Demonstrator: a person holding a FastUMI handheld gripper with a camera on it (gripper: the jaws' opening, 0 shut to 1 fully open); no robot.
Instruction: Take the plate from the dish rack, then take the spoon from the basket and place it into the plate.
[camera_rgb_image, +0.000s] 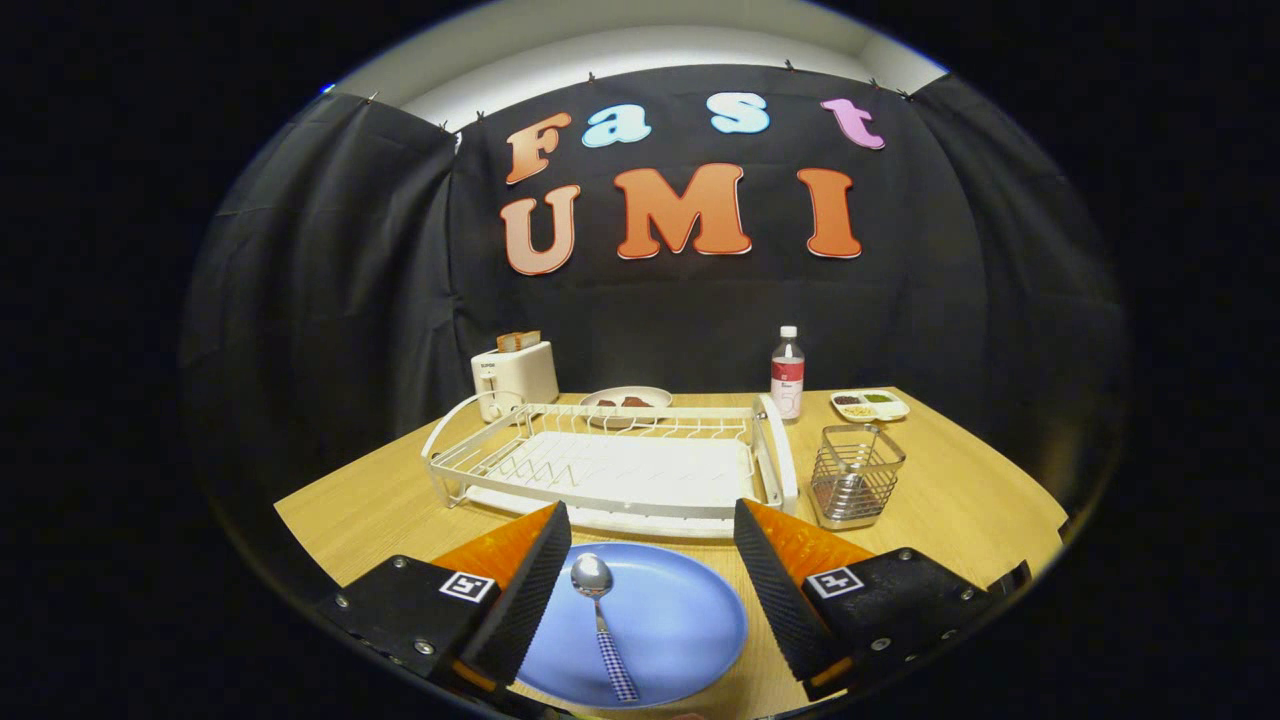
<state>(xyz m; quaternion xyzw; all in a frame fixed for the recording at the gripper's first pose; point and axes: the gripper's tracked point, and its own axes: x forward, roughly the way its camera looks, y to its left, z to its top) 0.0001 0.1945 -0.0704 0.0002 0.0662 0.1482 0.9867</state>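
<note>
A blue plate (670, 625) lies flat on the wooden table, in front of the white dish rack (610, 465). A metal spoon (602, 620) with a checked blue-and-white handle rests in the plate, bowl pointing toward the rack. My gripper (650, 535) hangs above the plate's far part, open wide, nothing between its fingers; the spoon lies just inside the left finger. The dish rack holds no dishes. The wire basket (856, 475) stands to the right of the rack, beyond the right finger, and looks empty.
At the back of the table (960, 500) stand a white toaster (514, 375) with toast, a plate with food (627, 400), a bottle (787, 375) and a small divided dish (870, 404). Black cloth walls close the booth behind.
</note>
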